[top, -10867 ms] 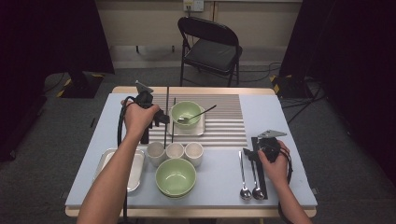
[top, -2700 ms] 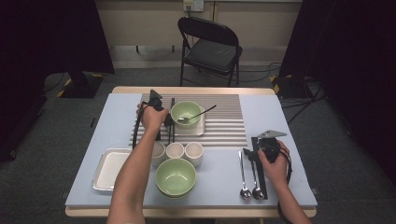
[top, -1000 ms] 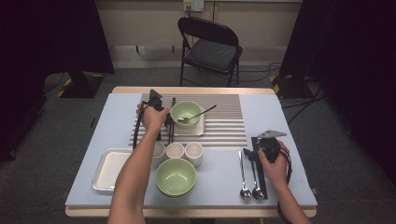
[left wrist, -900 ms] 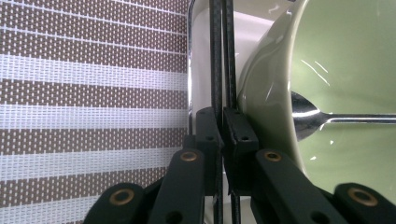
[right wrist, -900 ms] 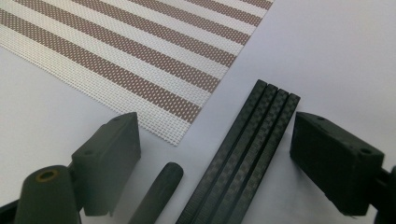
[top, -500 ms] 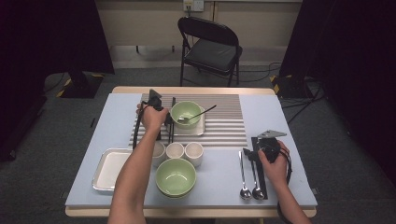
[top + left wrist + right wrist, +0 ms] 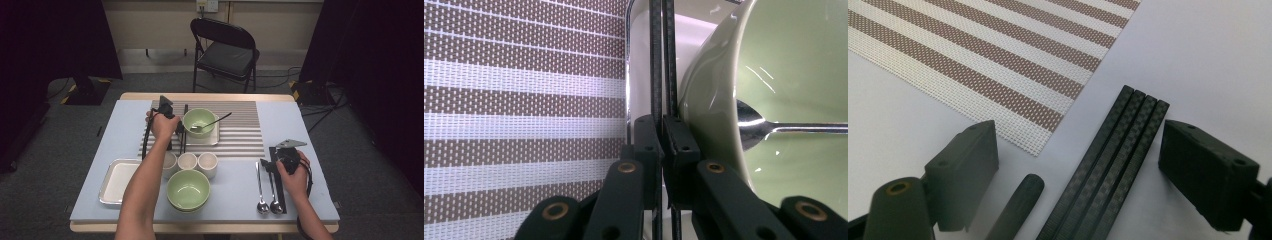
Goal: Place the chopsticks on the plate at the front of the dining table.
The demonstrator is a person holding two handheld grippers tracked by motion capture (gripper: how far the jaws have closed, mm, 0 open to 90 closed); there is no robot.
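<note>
Left gripper (image 7: 663, 135) clamped on black chopsticks (image 7: 662, 60), frame centre; green bowl (image 7: 774, 100) with spoon (image 7: 754, 125) crowding right. Right gripper (image 7: 1078, 165) open over chopstick stack (image 7: 1108, 170).

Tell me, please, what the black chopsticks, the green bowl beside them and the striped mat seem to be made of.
The black chopsticks look like carbon fibre: a fine checkered weave shows on their matte surface. The green bowl seems glazed ceramic, glossy with bright reflections. The striped mat appears to be woven mesh, perhaps vinyl, with a visible grid texture.
</note>
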